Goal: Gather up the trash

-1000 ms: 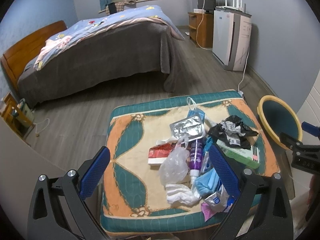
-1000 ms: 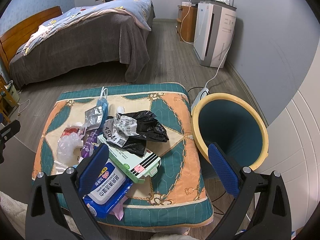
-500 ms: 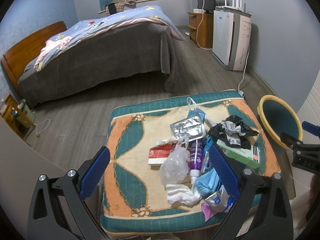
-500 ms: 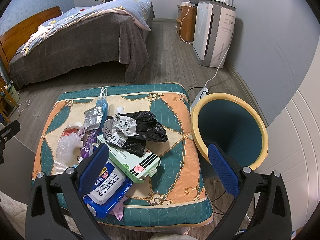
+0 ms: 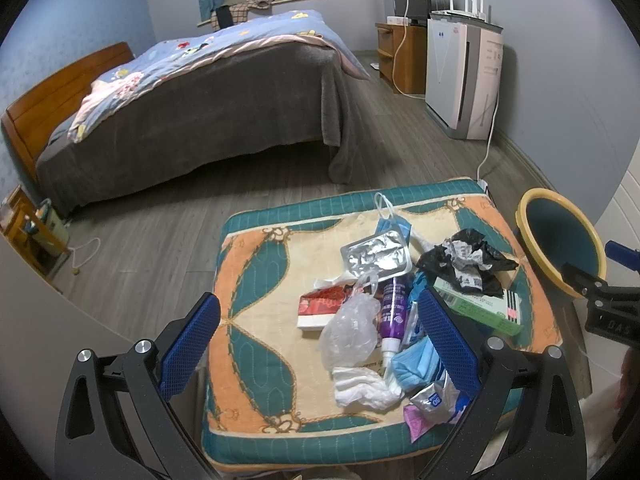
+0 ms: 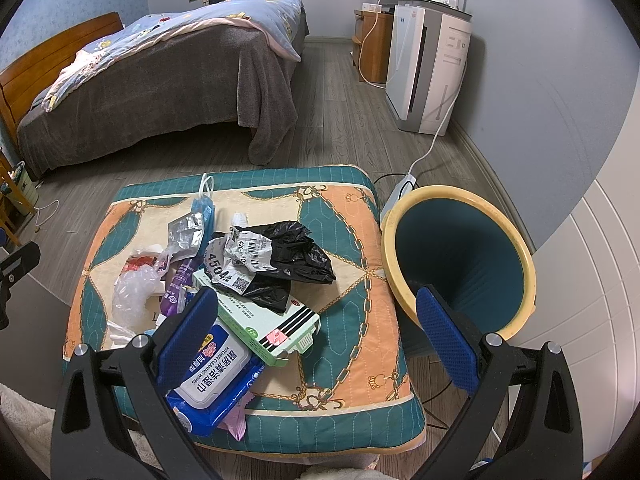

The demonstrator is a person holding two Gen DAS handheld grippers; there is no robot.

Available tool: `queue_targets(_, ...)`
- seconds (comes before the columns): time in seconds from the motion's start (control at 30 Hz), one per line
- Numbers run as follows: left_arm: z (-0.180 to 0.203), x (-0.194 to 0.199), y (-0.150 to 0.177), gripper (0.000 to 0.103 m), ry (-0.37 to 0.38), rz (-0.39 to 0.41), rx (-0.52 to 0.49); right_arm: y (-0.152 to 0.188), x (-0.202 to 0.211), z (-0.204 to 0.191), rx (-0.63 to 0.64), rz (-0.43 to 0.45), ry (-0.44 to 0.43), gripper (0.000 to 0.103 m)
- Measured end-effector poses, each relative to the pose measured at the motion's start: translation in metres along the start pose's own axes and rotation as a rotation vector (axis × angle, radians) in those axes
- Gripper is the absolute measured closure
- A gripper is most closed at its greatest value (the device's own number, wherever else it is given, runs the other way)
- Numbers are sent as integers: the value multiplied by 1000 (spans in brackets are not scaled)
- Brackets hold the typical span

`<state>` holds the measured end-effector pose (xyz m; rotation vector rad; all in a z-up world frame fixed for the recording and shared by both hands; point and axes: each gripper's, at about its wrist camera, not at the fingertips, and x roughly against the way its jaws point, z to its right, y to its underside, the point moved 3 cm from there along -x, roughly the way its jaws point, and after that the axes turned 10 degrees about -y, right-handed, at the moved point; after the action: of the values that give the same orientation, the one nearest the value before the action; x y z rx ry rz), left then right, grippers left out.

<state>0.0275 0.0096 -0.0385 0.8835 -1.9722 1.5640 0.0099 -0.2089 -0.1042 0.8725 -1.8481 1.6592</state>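
Note:
A patterned cushion carries a heap of trash: a black bag with crumpled paper, a green box, a foil pack, a purple tube, a clear plastic bag, white tissue, blue masks and a wipes pack. A yellow-rimmed teal bin stands right of the cushion. My left gripper is open above the cushion's near edge. My right gripper is open over the cushion's right part, holding nothing.
A bed with a grey cover stands behind across wooden floor. A white appliance and a wooden cabinet line the right wall, with a cable and power strip near the bin. Small shelf at far left.

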Motion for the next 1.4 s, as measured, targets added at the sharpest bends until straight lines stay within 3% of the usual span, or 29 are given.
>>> queue_targets(0.9, 9, 0, 3, 5, 42, -11, -18, 0, 0, -1, -6, -5, 23, 6)
queue_targets(1.1, 16, 6, -3, 5, 31, 31, -26, -2, 0, 4, -46, -14, -6, 6)
queue_targets(1.3, 10, 2, -12, 5, 20, 28, 28, -10, -4, 5, -44, -35, -22, 6)
queue_targets(1.4, 2, -4, -20, 5, 32, 28, 80, -23, -2, 10, 2, -3, 16, 6)
